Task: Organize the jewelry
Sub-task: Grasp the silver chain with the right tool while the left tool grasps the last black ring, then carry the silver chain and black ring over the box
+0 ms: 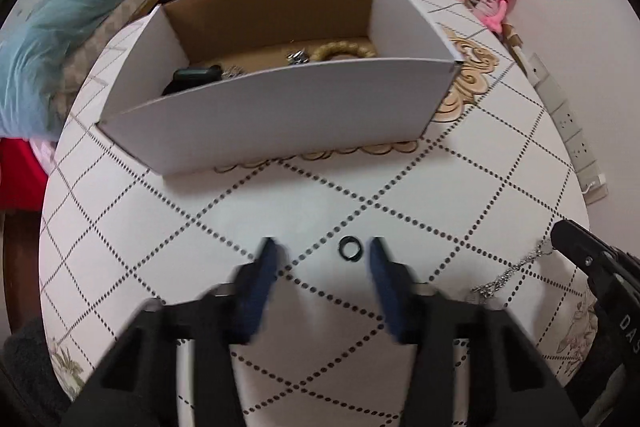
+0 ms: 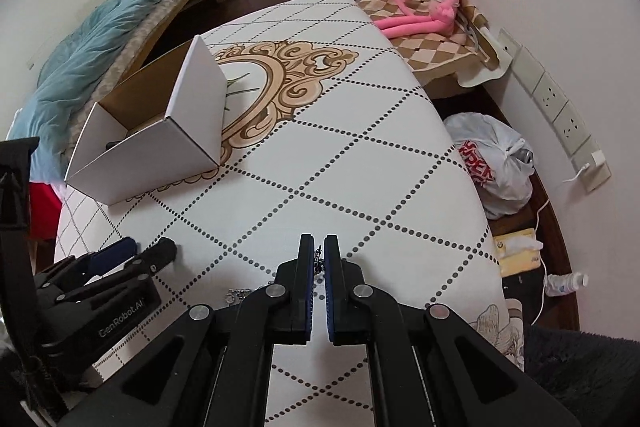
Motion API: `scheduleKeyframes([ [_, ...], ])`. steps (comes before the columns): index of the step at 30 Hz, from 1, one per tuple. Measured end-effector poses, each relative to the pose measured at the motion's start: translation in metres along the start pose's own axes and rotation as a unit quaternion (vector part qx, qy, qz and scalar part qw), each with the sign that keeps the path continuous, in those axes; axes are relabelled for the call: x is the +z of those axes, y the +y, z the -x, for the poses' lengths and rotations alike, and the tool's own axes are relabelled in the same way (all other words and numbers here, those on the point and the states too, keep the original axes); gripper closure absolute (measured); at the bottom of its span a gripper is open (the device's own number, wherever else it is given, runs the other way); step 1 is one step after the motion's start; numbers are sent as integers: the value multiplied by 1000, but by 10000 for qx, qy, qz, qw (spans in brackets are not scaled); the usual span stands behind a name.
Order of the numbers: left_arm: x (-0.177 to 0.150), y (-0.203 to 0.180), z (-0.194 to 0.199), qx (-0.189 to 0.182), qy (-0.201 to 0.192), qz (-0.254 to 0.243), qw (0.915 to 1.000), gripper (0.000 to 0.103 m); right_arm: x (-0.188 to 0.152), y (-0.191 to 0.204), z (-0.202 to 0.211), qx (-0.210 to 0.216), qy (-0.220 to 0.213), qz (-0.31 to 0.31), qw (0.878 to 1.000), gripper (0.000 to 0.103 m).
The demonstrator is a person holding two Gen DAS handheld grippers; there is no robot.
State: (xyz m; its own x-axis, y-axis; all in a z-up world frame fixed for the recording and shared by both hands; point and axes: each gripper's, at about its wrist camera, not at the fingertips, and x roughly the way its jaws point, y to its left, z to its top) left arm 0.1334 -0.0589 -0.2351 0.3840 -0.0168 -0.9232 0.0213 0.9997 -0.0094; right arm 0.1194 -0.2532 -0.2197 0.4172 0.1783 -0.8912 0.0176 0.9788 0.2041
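Left claw (image 1: 322, 253) spread wide, low over counter (image 1: 460, 195) — small dark ring (image 1: 350, 248) flat between blue pads, untouched. Right claw (image 2: 319, 251) nearly closed, pinching thin silver chain (image 2: 318, 259); rest of chain trails on counter. White cardboard box (image 1: 280, 115) beyond — gold bangle (image 1: 344, 50), dark items inside.

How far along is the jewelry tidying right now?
Partly done. The box already holds a black item, a small silver piece and a gold bangle. In hand: the right gripper is shut on a silver chain on the table. Left: the chain must still go into the box, and a dark ring lies on the table between the open left gripper fingers.
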Motion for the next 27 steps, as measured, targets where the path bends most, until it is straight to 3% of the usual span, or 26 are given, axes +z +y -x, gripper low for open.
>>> scheduleKeyframes([
  [5, 3, 1, 0, -131, -67, -9, 9999, 93, 0, -1, 0, 10, 9, -21, 10000, 98],
  [14, 5, 5, 20, -285, -335, 13, 9990, 93, 4, 5, 16, 179, -96, 11, 9998, 98],
  [27, 31, 35, 109, -368, -1253, 51, 9914, 93, 50, 50, 87, 901, -719, 345, 9927, 98],
])
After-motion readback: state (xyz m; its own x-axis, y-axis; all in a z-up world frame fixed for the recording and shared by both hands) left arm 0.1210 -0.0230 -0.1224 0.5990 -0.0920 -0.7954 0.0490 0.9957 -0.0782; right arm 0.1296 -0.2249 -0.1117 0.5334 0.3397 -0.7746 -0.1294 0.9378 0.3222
